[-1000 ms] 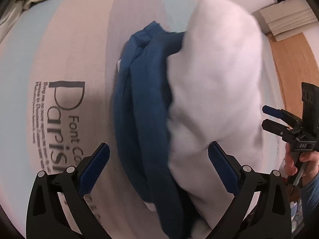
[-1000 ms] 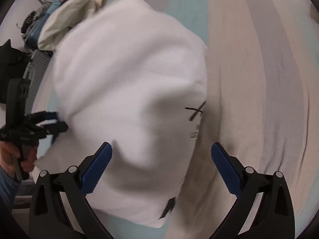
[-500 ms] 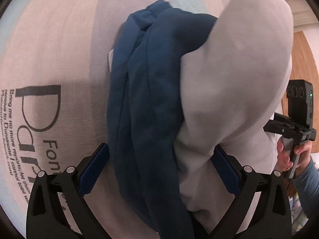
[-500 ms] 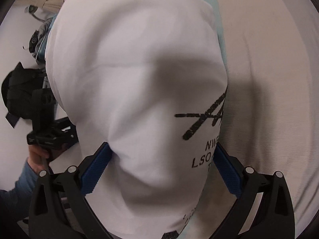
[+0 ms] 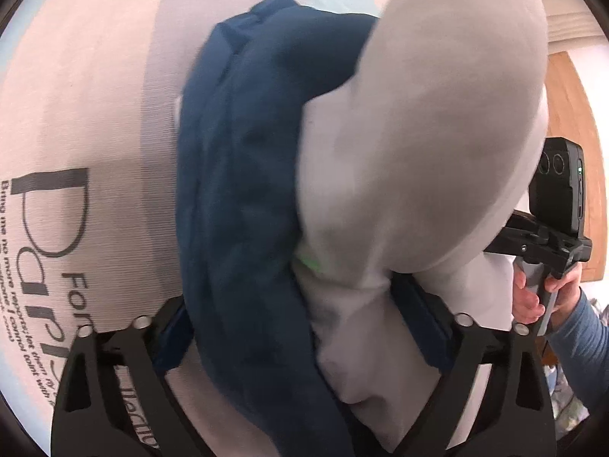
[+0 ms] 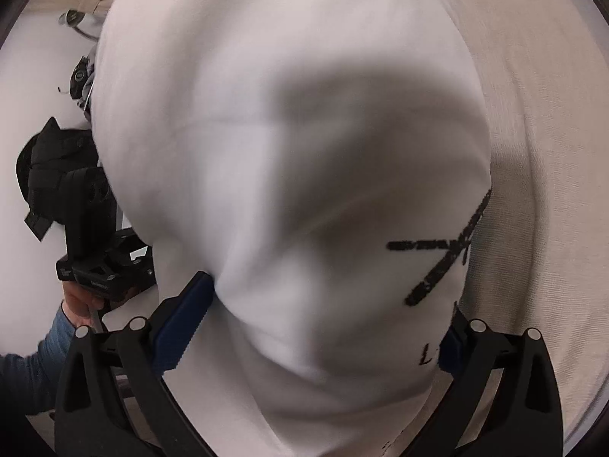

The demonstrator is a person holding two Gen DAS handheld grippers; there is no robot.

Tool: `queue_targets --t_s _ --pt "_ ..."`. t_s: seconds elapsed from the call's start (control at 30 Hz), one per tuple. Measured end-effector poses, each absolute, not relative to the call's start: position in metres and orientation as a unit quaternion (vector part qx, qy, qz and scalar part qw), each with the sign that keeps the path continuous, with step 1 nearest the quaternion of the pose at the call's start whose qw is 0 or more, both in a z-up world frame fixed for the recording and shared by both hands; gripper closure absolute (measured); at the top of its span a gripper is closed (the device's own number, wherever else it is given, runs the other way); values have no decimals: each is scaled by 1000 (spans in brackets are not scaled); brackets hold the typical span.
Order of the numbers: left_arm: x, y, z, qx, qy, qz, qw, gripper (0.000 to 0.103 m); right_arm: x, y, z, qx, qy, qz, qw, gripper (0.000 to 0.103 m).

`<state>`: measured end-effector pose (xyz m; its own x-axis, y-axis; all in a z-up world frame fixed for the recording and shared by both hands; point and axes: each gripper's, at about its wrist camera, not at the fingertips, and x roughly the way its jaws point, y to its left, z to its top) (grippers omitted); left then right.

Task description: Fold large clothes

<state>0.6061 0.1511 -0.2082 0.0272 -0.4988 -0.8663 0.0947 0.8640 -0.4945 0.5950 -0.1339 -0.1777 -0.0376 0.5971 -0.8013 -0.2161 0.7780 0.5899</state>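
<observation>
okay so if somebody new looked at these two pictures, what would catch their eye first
A big white garment with a black printed mark fills the right wrist view, bunched between the right gripper. In the left wrist view, a dark blue garment lies beside that white cloth between the left gripper, above a striped sheet printed with large letters.

Your left wrist view looks along its fingers, very close onto the white garment (image 5: 418,144). Your right wrist view faces the same garment (image 6: 289,152), equally close. Each catches the opposite gripper: at 3 o'clock (image 5: 540,243), at 9 o'clock (image 6: 102,266).
</observation>
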Motion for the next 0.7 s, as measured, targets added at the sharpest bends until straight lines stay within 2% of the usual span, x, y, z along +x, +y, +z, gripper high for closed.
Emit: queue_targets --t_s 0.1,0.37,0.47,0.53,0.63,0.67,0.7 --pt "601 145 -205 -145 662 -221 702 23 590 -124 -171 122 646 309 687 11" --pt "595 140 -219 -167 656 -218 703 23 591 -119 -186 122 652 277 695 14" --pt "589 157 -215 -170 655 -214 705 38 588 -122 -179 109 648 265 706 36" --pt "585 159 -212 -176 652 -213 706 45 588 -127 -174 119 645 262 708 55" --pt "584 151 -202 -173 654 -209 706 52 587 -130 -171 126 643 265 707 59" --pt "582 150 -202 -171 655 -207 706 52 588 -131 -173 123 646 266 705 57" --pt "581 150 -202 -170 657 -203 706 46 590 -132 -177 122 649 267 702 54"
